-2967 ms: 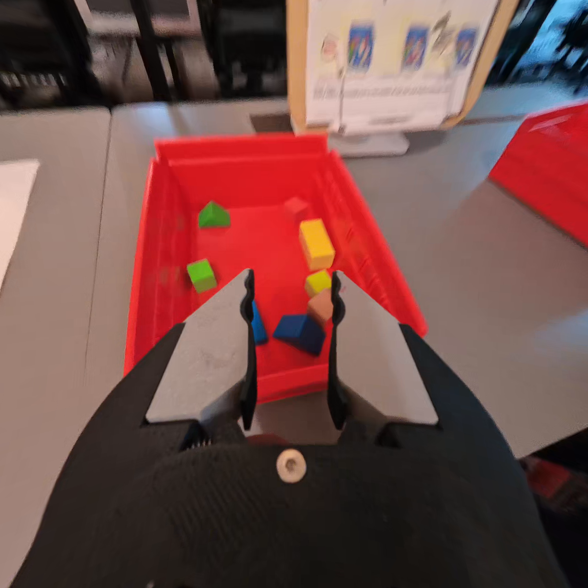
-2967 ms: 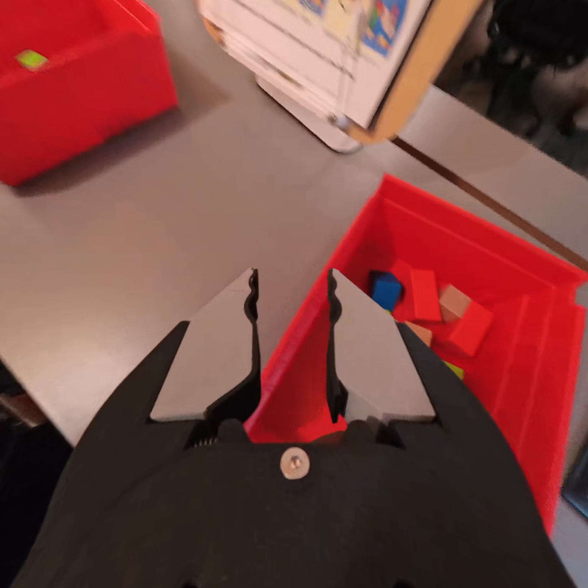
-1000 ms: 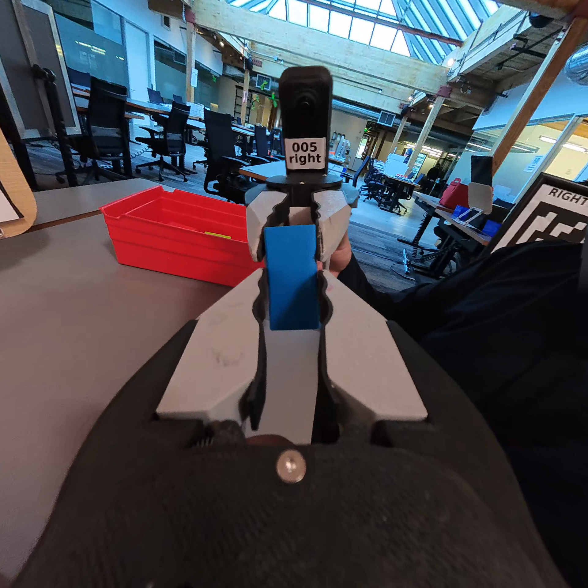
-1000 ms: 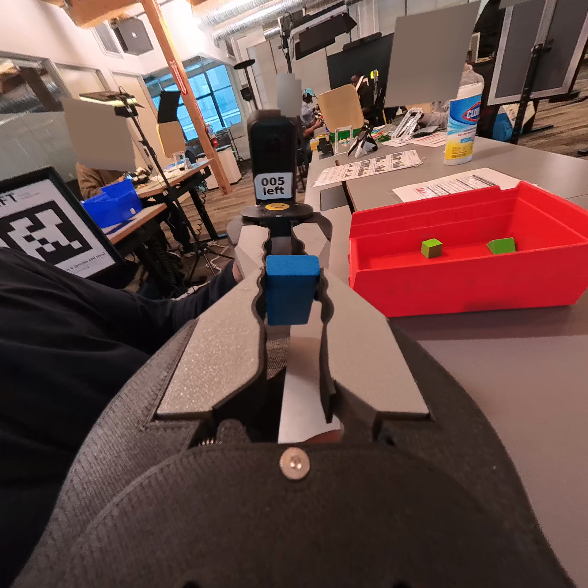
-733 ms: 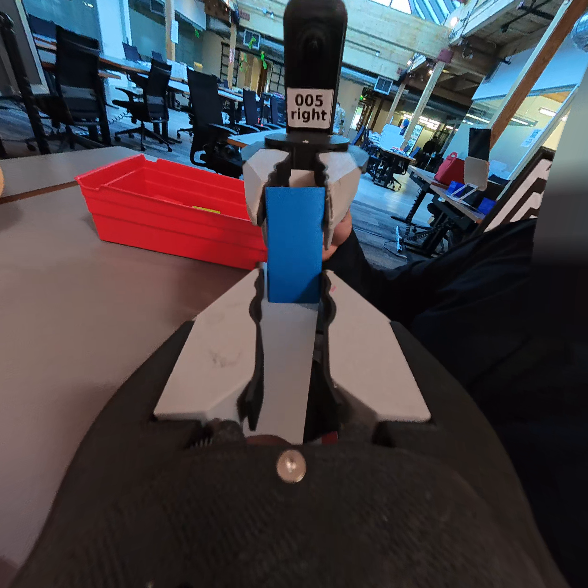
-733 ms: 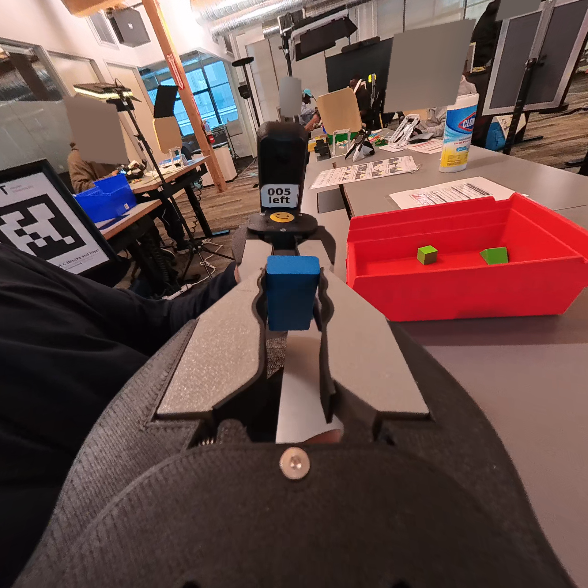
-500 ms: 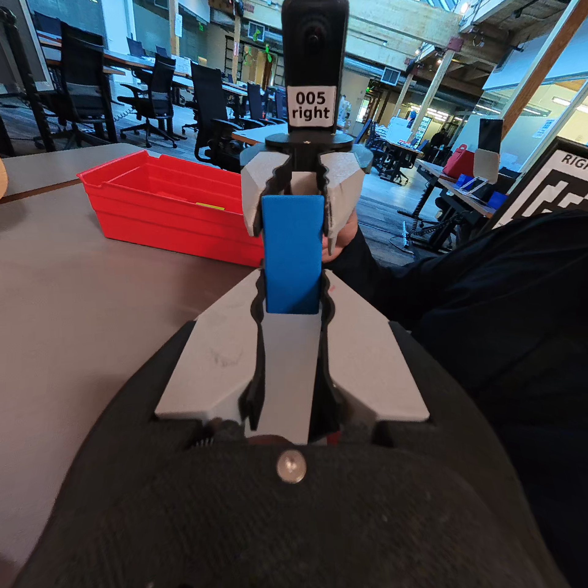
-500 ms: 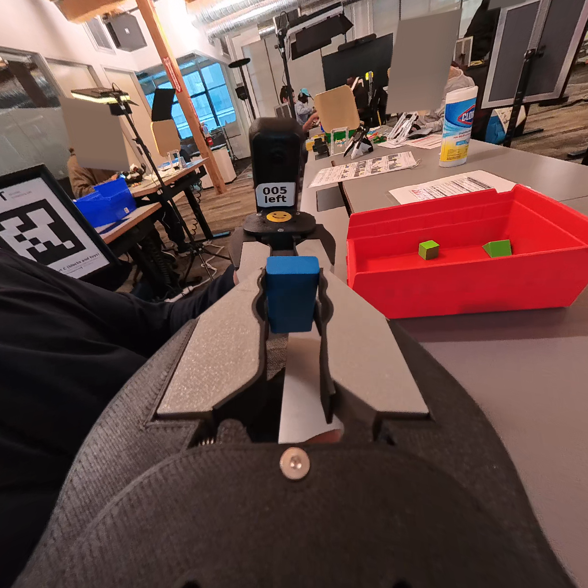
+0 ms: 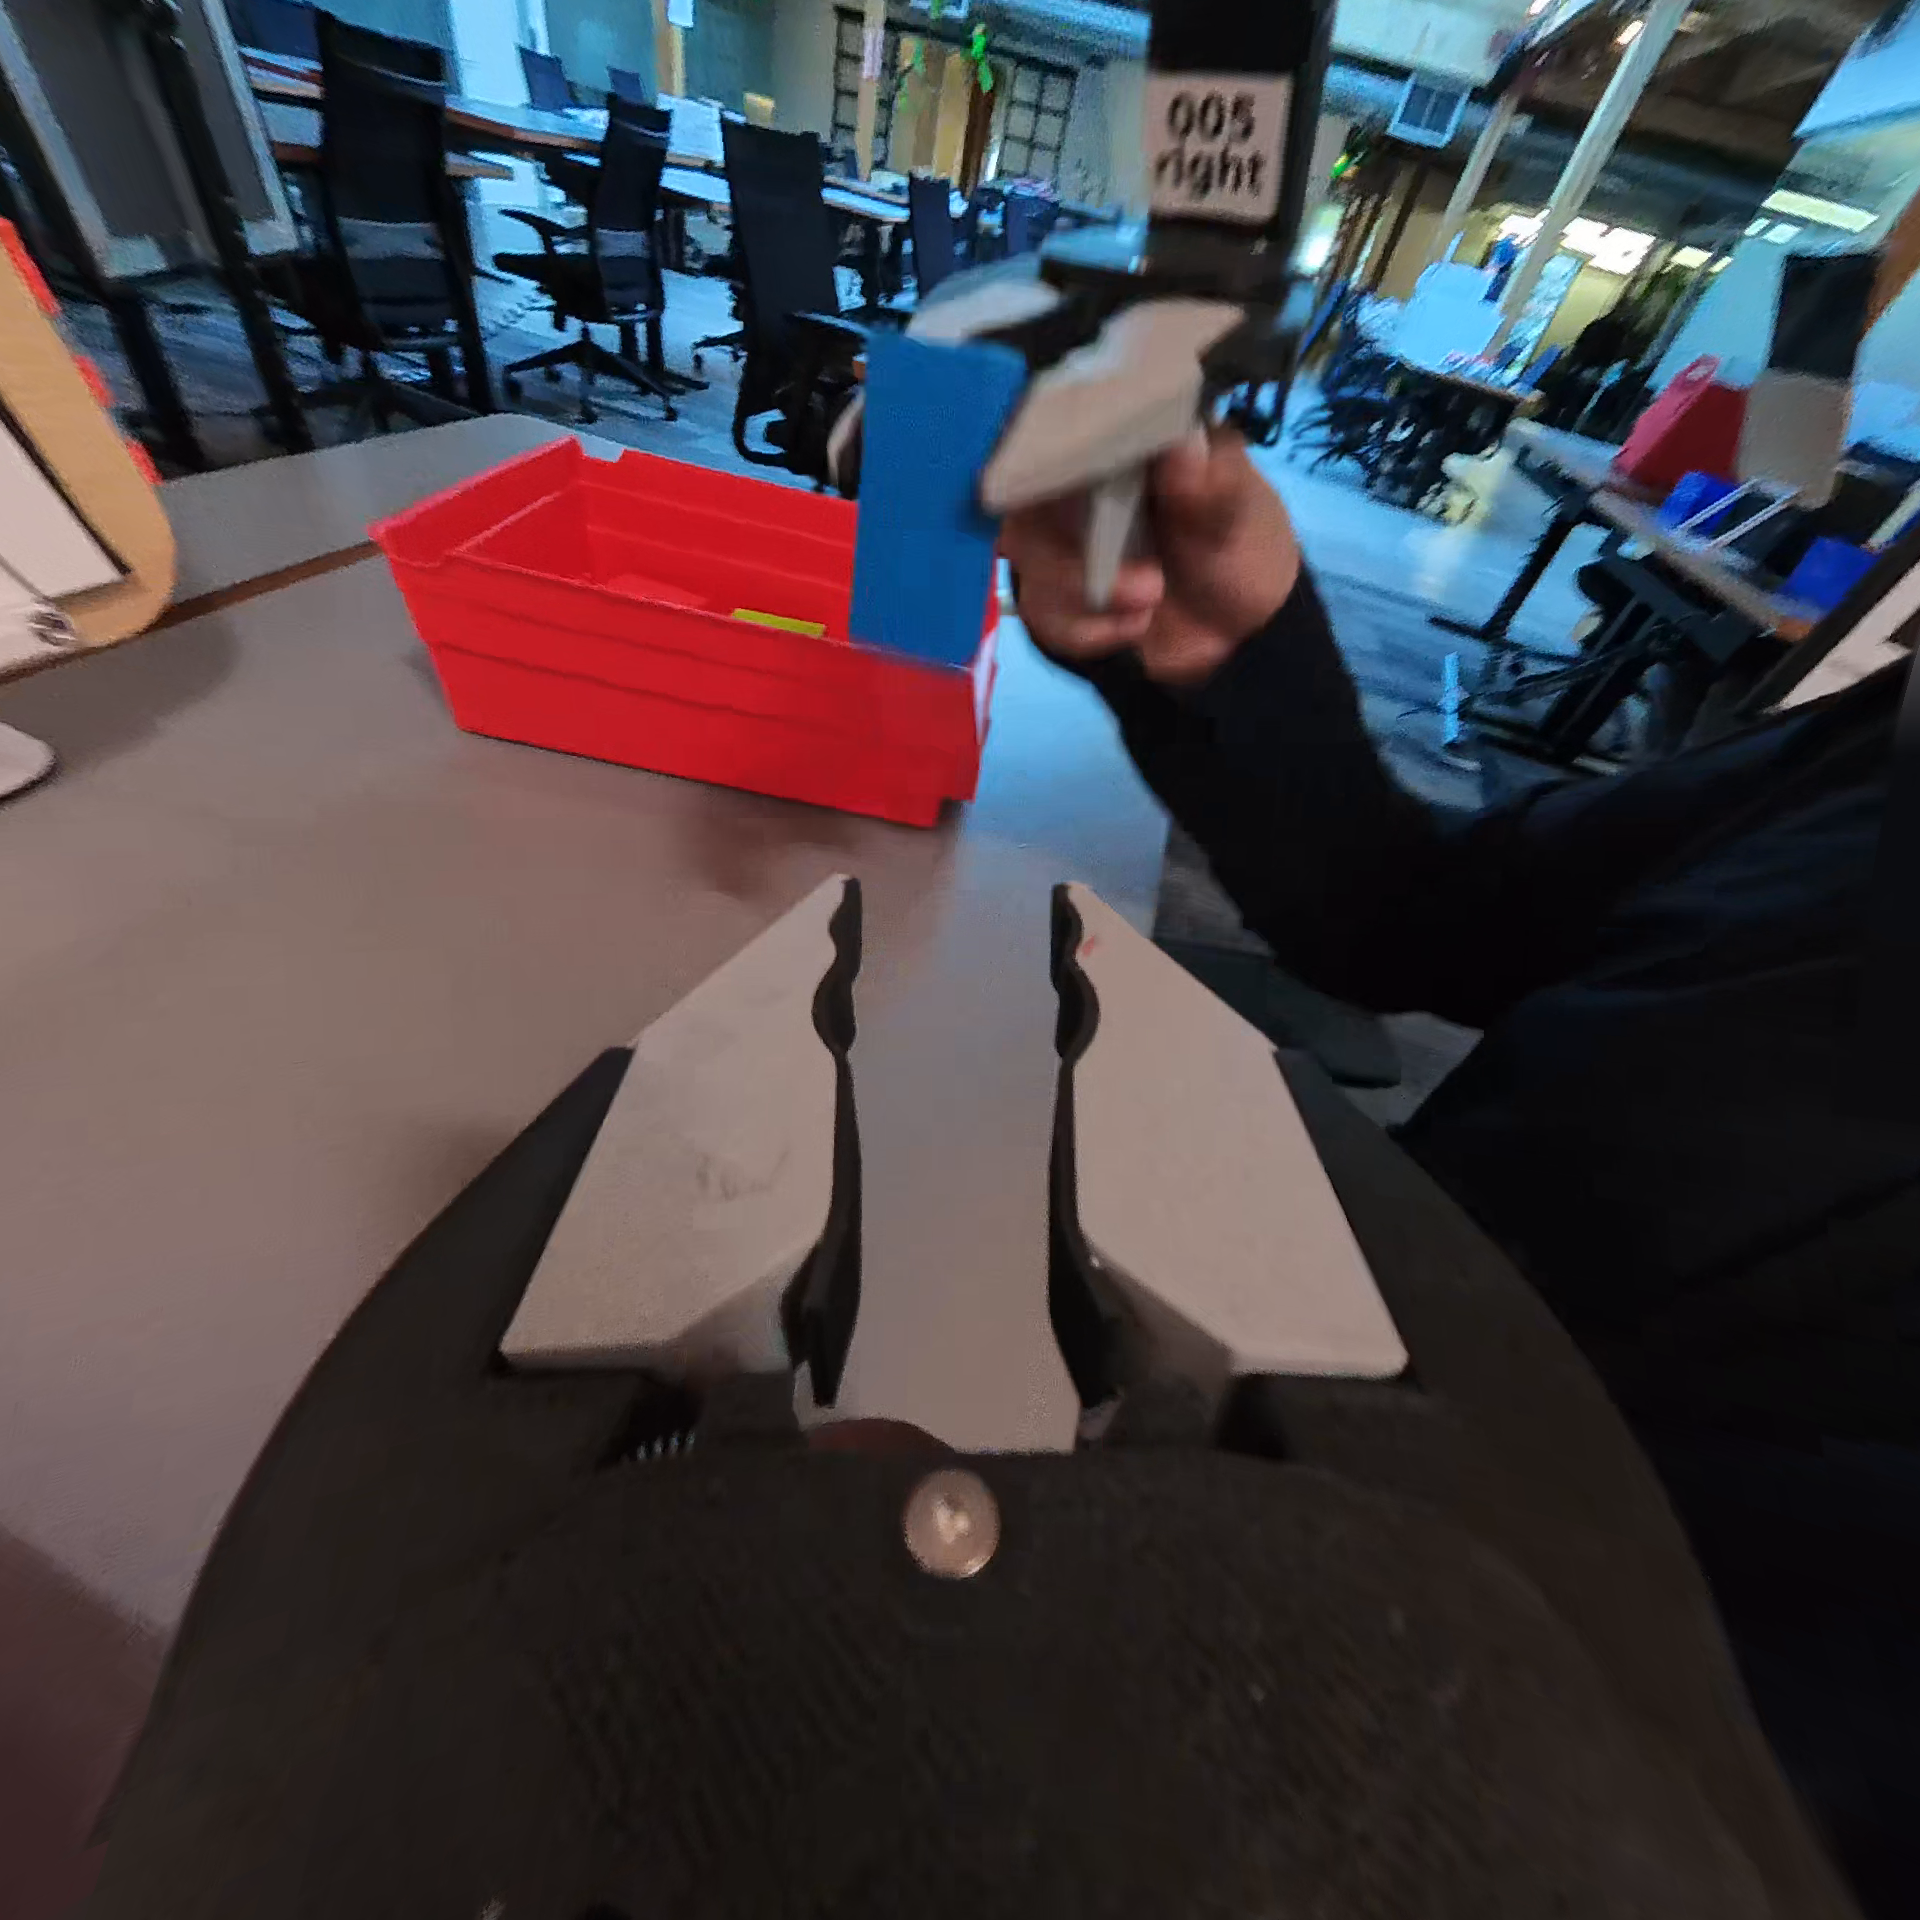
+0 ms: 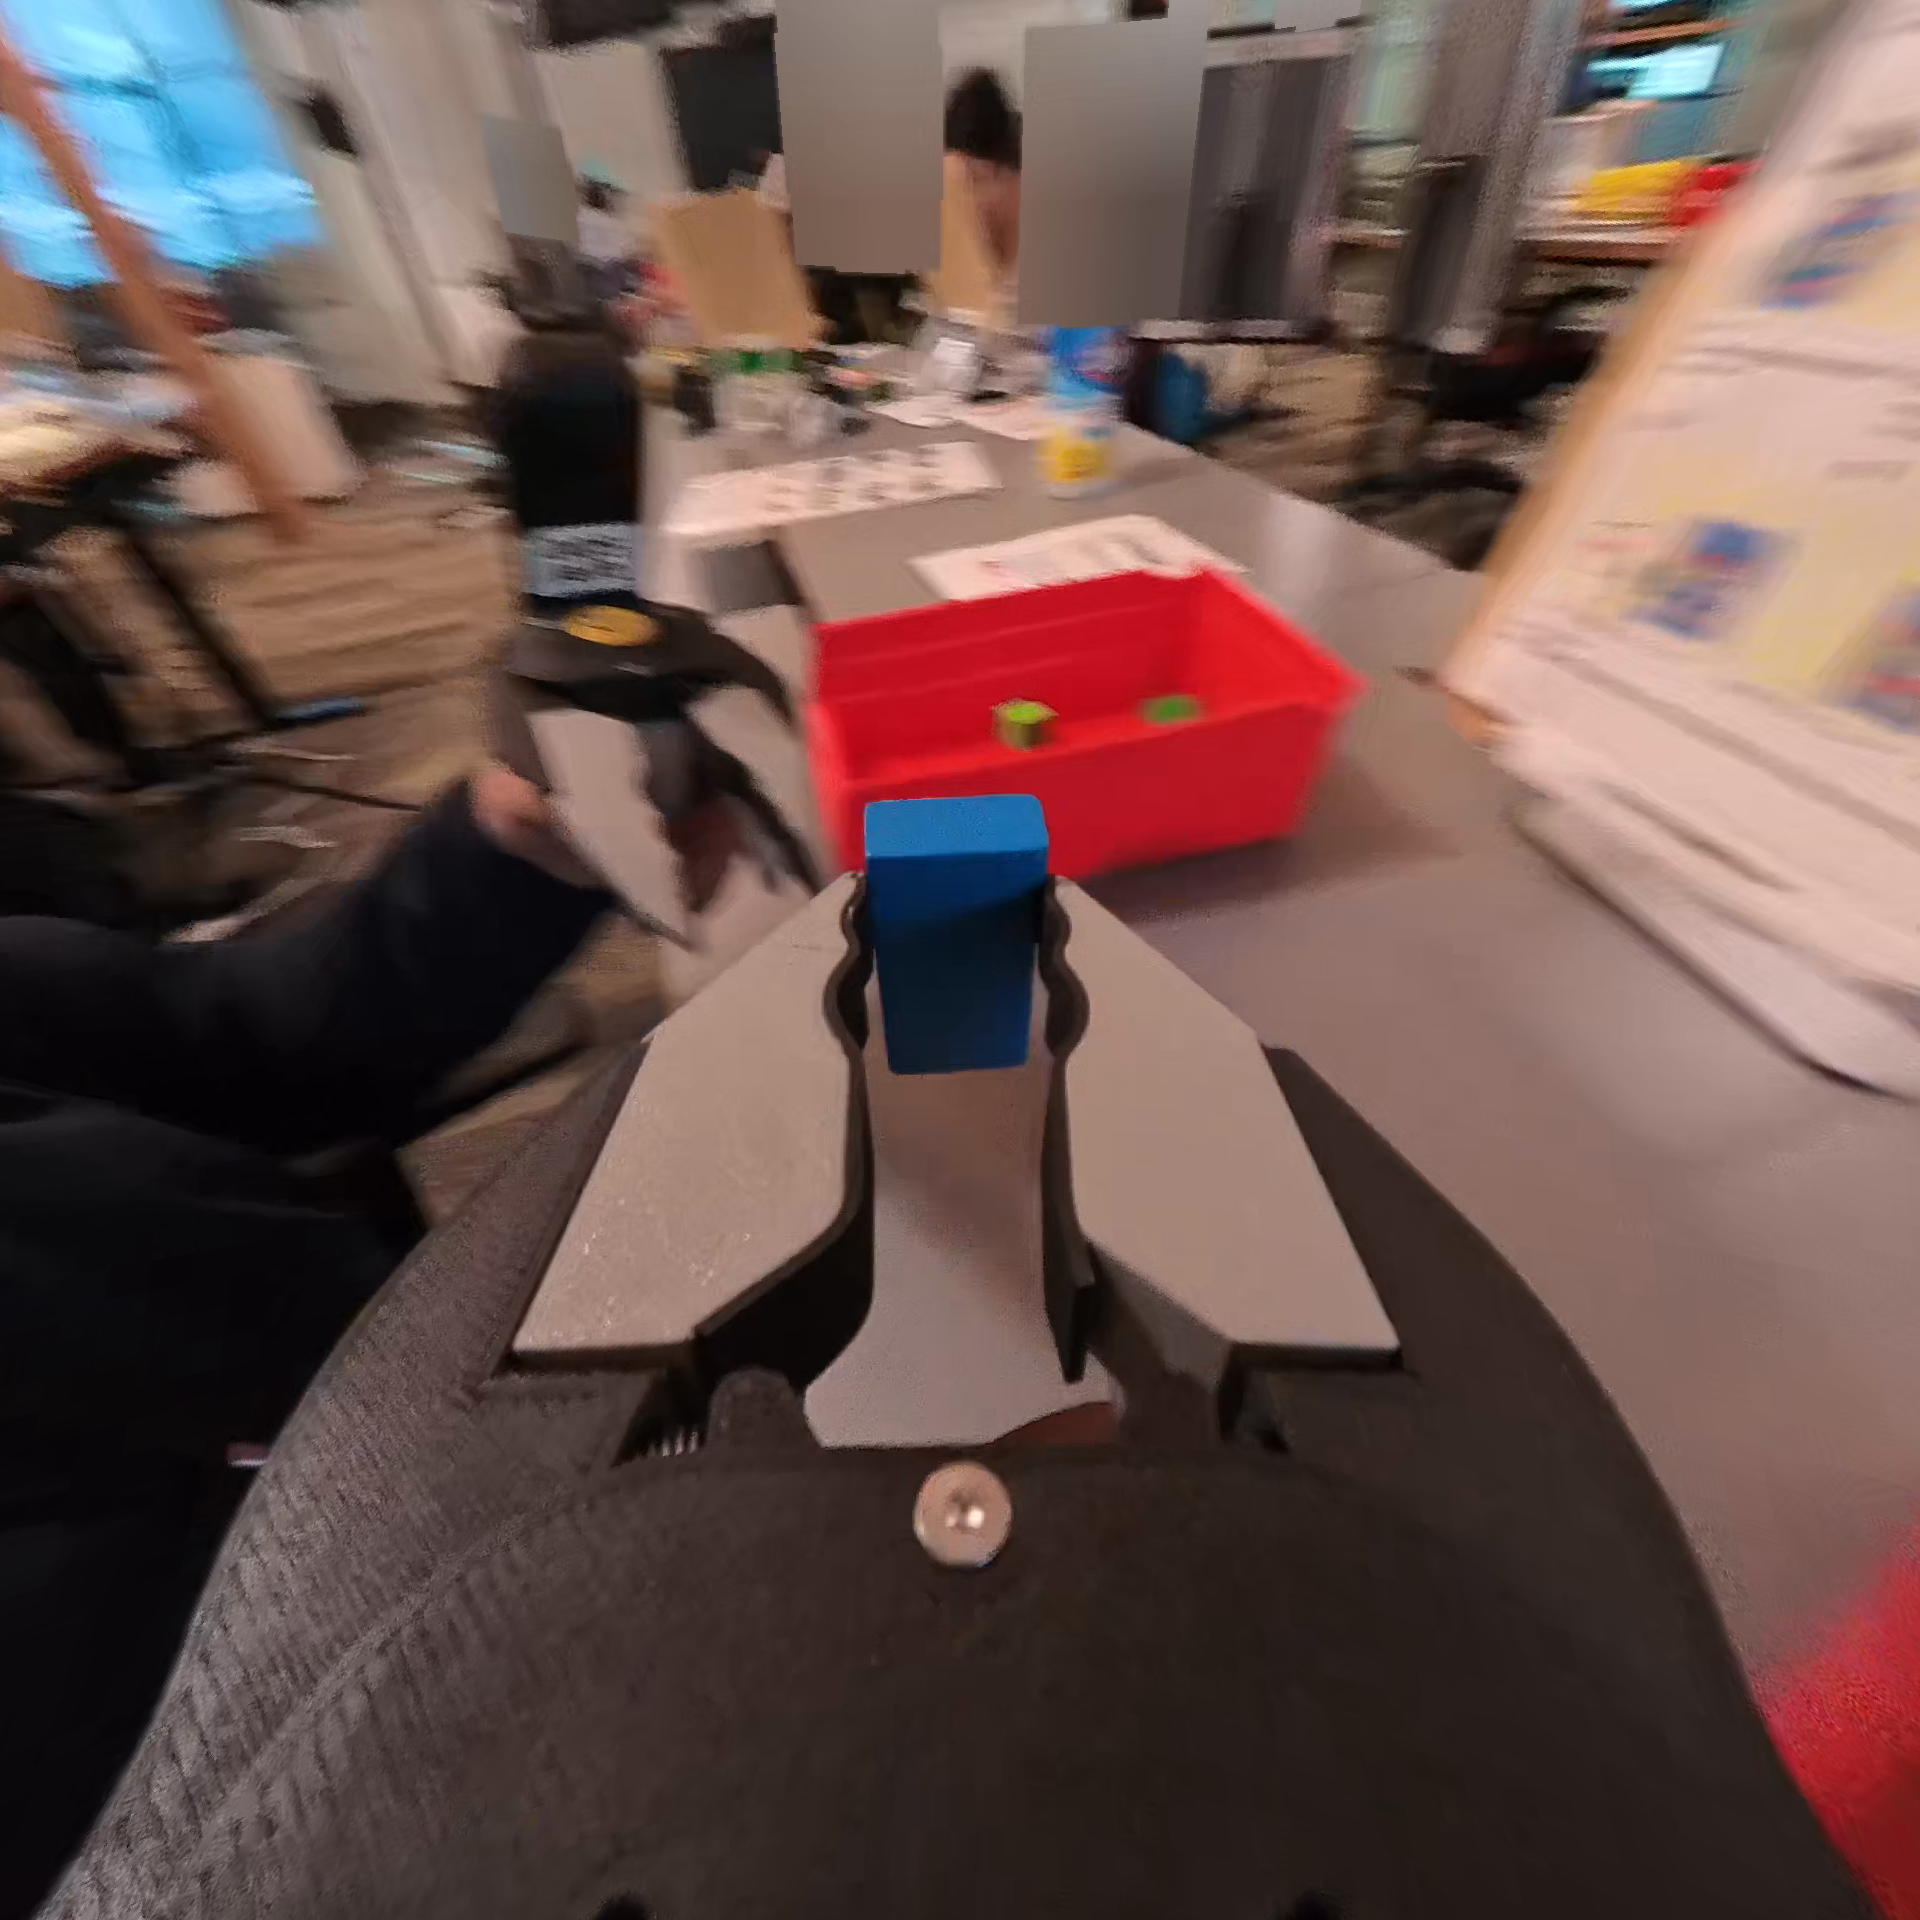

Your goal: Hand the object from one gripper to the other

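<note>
Altogether one blue block [image 10: 954,935], two red bins [image 10: 1081,800]

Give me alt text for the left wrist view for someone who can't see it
The left gripper hangs open and empty over a grey table. Beyond it a hand holds the right gripper, which clamps an upright blue block in front of a red bin.

Left claw [image 9: 954,914] open, nothing between fingers. Right claw [image 10: 954,914] shut on blue block [image 10: 954,935], both pads pressing. Hand [image 9: 1153,561] grips right claw, raised.
</note>
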Demonstrator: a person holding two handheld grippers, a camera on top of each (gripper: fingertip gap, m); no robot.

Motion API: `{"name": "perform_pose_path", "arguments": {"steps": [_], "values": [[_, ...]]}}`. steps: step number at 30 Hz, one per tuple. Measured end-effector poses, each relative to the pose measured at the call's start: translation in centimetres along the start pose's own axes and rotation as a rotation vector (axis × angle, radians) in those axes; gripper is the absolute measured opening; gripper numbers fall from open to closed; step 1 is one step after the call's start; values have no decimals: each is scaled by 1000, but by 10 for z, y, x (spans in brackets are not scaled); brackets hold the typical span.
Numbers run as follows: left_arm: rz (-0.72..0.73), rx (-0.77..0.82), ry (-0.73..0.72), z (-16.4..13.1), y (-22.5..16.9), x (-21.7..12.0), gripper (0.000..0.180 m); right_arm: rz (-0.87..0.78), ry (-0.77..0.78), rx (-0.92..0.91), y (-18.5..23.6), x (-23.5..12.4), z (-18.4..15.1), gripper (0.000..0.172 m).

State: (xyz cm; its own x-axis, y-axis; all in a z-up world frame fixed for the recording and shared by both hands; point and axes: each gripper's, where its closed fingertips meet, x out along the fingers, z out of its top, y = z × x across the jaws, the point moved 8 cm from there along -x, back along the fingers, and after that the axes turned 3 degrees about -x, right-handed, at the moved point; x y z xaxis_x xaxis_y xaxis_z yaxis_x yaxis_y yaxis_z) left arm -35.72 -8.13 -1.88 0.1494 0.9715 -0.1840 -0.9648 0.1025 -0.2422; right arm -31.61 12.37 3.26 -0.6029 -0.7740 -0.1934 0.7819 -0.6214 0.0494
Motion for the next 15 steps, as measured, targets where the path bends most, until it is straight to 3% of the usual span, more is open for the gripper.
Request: {"name": "perform_pose_path", "arguments": {"steps": [4, 7, 10, 15], "values": [[113, 79, 22, 9, 3, -16, 31, -470, 286, -5, -74, -95, -15, 28], [140, 97, -3, 17, 4, -24, 29, -681, 658, 106, -125, -139, -64, 28], [143, 98, -27, 24, 5, -29, 28, -712, 910, 203, -153, -149, -114, 29], [161, 102, -22, 23, 4, -34, 27, -758, 1064, 326, -189, -135, -161, 29]]}}
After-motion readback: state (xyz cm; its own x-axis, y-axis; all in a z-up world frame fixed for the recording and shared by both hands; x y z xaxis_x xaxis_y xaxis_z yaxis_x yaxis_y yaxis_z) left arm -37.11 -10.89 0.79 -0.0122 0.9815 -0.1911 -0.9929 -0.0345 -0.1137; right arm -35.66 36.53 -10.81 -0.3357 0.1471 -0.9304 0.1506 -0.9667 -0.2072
